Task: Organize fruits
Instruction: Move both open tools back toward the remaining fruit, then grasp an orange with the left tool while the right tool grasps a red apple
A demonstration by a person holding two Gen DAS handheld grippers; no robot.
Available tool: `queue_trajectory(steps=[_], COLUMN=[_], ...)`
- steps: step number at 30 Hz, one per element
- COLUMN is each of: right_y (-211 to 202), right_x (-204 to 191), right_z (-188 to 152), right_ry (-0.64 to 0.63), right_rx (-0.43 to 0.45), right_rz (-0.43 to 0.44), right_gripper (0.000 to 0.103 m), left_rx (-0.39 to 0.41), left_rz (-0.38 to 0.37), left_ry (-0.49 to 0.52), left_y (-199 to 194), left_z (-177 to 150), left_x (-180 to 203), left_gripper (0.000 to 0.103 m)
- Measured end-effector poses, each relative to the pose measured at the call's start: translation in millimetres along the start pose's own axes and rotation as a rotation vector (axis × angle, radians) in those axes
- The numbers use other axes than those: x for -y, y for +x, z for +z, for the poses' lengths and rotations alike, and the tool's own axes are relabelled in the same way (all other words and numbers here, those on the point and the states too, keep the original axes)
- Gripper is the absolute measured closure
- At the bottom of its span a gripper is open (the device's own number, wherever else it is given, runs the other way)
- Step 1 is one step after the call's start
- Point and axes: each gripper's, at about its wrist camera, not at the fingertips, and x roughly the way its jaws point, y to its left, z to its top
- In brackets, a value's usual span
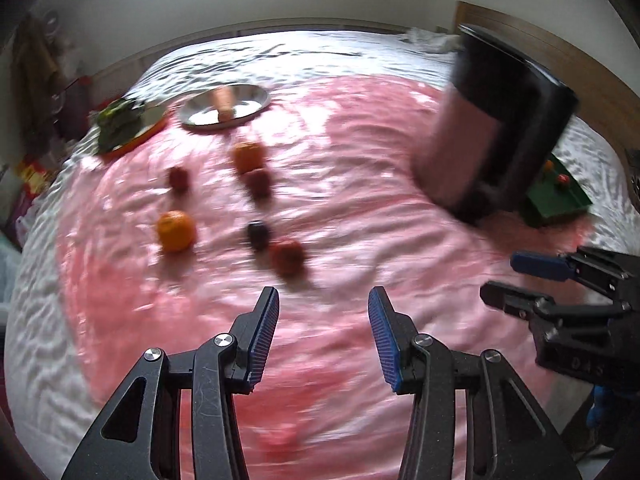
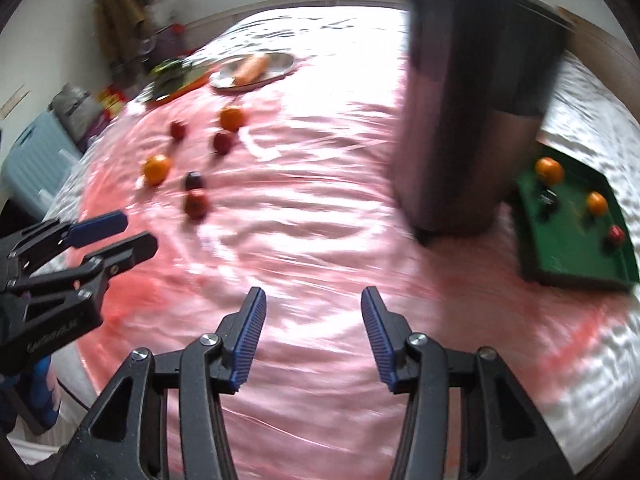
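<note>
Nearest, the left tool [image 1: 323, 304] and the right tool [image 2: 313, 303] both hang over the pink cloth [image 2: 312, 220] on the bed [image 1: 312, 48], each with its blue-padded fingers spread and nothing between them. The two tools sit side by side, apart from each other.

Taking the tall dark bin [image 2: 476, 120] standing on the cloth as landmark: just beside it, on its right in the right wrist view, lies a green tray [image 2: 568, 256]. It holds two oranges [image 2: 549, 171], a red fruit [image 2: 616, 233] and a dark fruit [image 2: 548, 199], all lying apart from one another.

Well to the left of the bin, six loose fruits lie on the cloth. Closest to the tools is a red apple [image 1: 287, 257] with a dark plum [image 1: 258, 234] just beside it, and an orange [image 1: 176, 230] farther left. Beyond these sit a dark red fruit [image 1: 258, 182], a small red fruit [image 1: 178, 178] and a second orange [image 1: 249, 156].

Farther still from the bin, a round metal plate [image 1: 256, 106] carries a carrot [image 1: 223, 100] lying on it. Left of that plate, an orange-rimmed tray [image 1: 138, 140] holds leafy greens [image 1: 116, 116]; motion blur hides their details.
</note>
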Motion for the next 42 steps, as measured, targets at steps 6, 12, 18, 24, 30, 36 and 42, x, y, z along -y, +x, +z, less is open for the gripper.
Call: queue_trajectory(steps=[6,12,18,24,30,36,42], right_y=[22,39,56,76,95,107,118], right_x=[-39,-59,-74,-84,-88,-86,-86], right_z=[18,32,43,58,68,72,73], right_ry=[-0.079,-0.106,-0.105,-0.094,-0.086,-0.085,-0.089], right_rx=[-0.007,-0.012,-0.012,-0.007,-0.01,-0.022,-0.042], right_rz=[0.062,0.101,0.134,0.147,0.144,0.139,0.138], right_gripper=[0.013,0.013,0.013,0.013,0.013,0.013,0.013], left_rx=[0.003,-0.003,0.002,0.009,0.002,-0.023,-0.057], left_rz=[0.071,0.111,0.119,0.102,0.069,0.049,0.064], left_ry=[-0.054,-0.073,-0.108,-0.15,-0.172,-0.145,-0.146], left_y=[3,13,26,44,66,88,109], left_z=[-4,-2,11,31,46,49,50], left_x=[-45,-78,-108,-139,-150,-147,-148], left_gripper=[0.06,0.06,0.059,0.057,0.055,0.055,0.055])
